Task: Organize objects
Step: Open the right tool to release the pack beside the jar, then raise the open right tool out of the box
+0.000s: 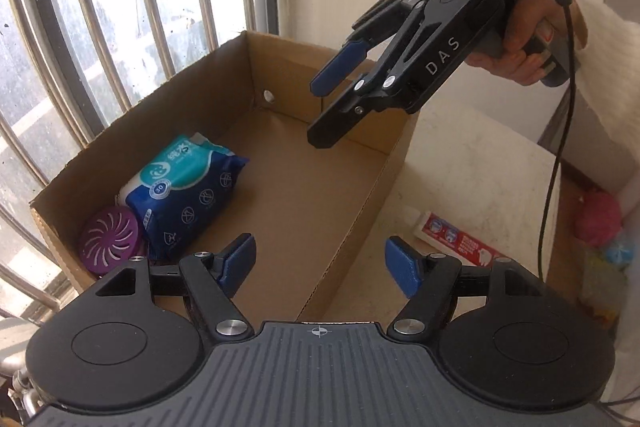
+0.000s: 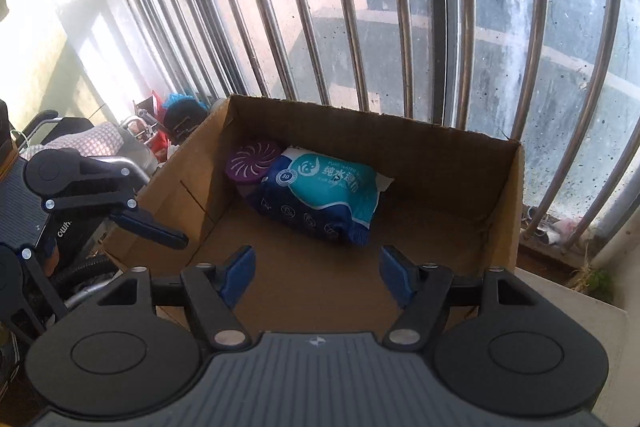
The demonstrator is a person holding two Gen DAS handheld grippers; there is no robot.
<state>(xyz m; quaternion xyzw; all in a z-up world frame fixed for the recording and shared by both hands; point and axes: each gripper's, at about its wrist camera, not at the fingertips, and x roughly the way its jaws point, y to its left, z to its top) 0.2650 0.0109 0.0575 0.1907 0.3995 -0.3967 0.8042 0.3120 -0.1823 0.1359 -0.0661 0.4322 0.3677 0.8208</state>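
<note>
The big cardboard box (image 1: 304, 187) sits by the window bars (image 2: 360, 7), and two things already lie in one corner of it: a soft pack of wet wipes (image 2: 320, 199) and a round purple air freshener (image 2: 251, 159) that touches the pack. The left gripper (image 1: 320, 269) hangs over the near end of the box with its jaws open and nothing between them. The right gripper (image 1: 326, 111), held in a hand (image 1: 520, 43), is over the far end of the box, and its jaws are open and empty too. One thing to tidy is not yet in the box: a tube with red and white print (image 1: 452, 237) that lies flat on the white desk (image 1: 500, 167), just beside the box wall. It looks like a toothpaste tube, though the print is too small to read. It is likely light and a bit squishy, so a hard squeeze could dent it or push paste toward the cap. Its skin looks smooth, so it may slip. I think the best place to hold it is across the middle, on its two long sides, with a gentle pinch. The wipes pack is soft and floppy and would sag if lifted by one end. The purple disc looks like hard plastic, easy to grip by its rim.
</note>
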